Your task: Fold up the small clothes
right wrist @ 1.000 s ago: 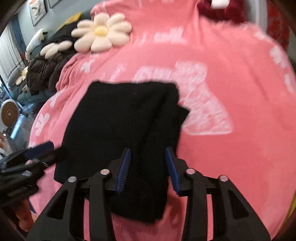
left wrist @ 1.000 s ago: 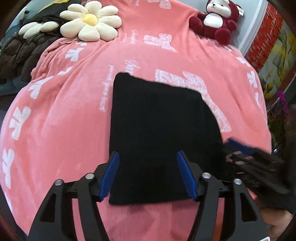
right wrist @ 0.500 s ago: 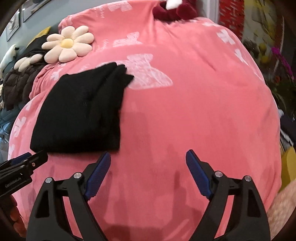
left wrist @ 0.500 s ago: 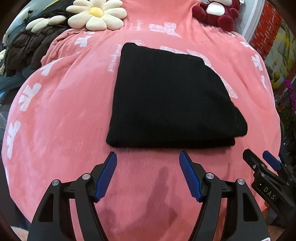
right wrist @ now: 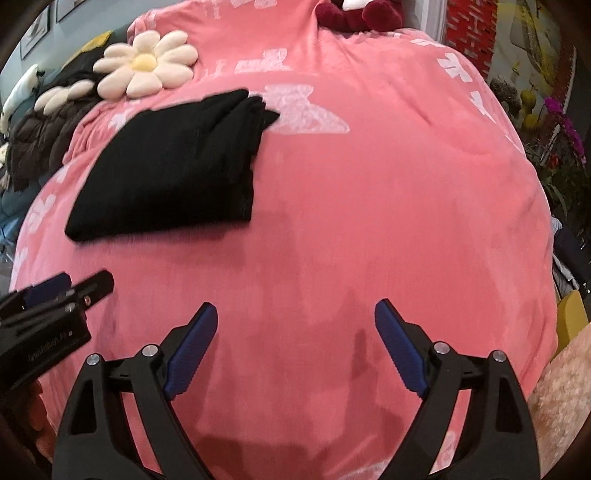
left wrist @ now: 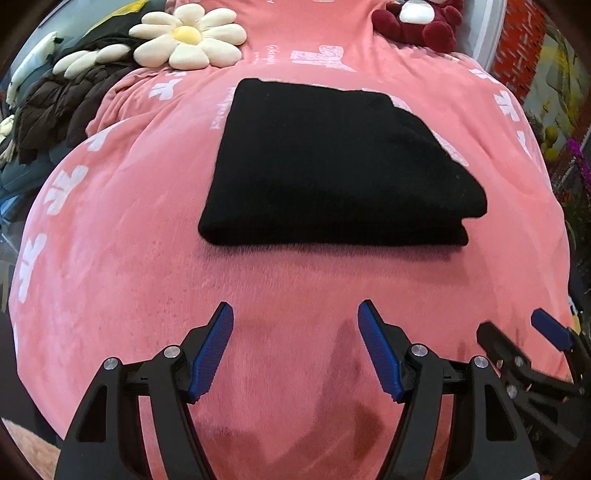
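A black knit garment [left wrist: 332, 166] lies folded into a thick rectangle on the pink blanket [left wrist: 129, 258]; it also shows in the right wrist view [right wrist: 173, 170] at the left. My left gripper [left wrist: 295, 347] is open and empty, held back from the garment's near edge. My right gripper [right wrist: 295, 343] is open and empty, to the right of the garment and well short of it. Each gripper shows at the edge of the other's view: the right gripper [left wrist: 524, 339] and the left gripper [right wrist: 70, 288].
A daisy-shaped cushion [left wrist: 188, 35] and a dark brown padded jacket [left wrist: 55, 107] lie at the far left. A dark red plush bear [left wrist: 417, 18] sits at the far end. A brick-pattern wall [left wrist: 524, 48] and purple flowers [right wrist: 565, 129] stand to the right.
Both grippers have let go of the black garment and pulled back toward me. The right gripper has opened wide and swung right. The garment lies folded and still.
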The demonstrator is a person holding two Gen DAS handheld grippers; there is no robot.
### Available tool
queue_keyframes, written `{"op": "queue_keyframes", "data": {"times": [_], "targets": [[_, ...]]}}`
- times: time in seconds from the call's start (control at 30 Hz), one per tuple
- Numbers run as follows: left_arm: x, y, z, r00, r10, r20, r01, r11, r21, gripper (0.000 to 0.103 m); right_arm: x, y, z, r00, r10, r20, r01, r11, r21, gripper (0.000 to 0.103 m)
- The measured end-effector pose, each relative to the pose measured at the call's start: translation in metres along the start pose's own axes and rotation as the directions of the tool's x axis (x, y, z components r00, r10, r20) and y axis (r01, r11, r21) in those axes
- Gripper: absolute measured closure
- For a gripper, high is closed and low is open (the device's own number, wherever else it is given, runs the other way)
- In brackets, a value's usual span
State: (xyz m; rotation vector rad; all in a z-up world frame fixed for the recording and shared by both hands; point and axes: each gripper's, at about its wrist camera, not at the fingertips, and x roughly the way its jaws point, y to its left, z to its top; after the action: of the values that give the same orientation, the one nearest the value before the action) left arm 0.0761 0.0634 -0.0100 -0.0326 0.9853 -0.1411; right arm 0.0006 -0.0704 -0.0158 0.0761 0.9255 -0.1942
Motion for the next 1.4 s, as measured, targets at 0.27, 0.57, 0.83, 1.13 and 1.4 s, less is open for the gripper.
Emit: {"op": "queue_keyframes", "data": {"times": [0.27, 0.57, 0.83, 1.13, 1.4], "targets": [[-0.002, -0.007, -0.007, 0.999, 0.044, 0.031, -0.045, 0.998, 0.035, 0.036, -0.007, -0.002, -0.001, 1.0, -0.004, 0.027, 0.004, 1.0, 0.011, 0.012], [0.003, -0.002, -0.008, 0.997, 0.072, 0.009, -0.072, 0.997, 0.018, 0.036, -0.002, 0.006, -0.003, 1.0, -0.024, 0.002, 0.025, 0.999, -0.026, 0.01], [0.003, 0.001, -0.009, 0.995, 0.096, 0.012, -0.096, 0.995, 0.007, 0.036, -0.001, 0.01, -0.003, 0.999, -0.033, 0.0, 0.033, 0.999, -0.035, 0.009], [0.001, -0.001, -0.011, 0.993, 0.12, 0.017, -0.12, 0.993, 0.013, 0.036, -0.006, 0.018, -0.005, 0.998, -0.05, 0.028, 0.052, 0.997, -0.063, 0.009], [-0.001, -0.002, -0.011, 0.992, 0.128, 0.019, -0.128, 0.992, 0.015, 0.036, -0.004, 0.014, -0.005, 0.999, -0.05, 0.02, 0.051, 0.997, -0.051, 0.009]]}}
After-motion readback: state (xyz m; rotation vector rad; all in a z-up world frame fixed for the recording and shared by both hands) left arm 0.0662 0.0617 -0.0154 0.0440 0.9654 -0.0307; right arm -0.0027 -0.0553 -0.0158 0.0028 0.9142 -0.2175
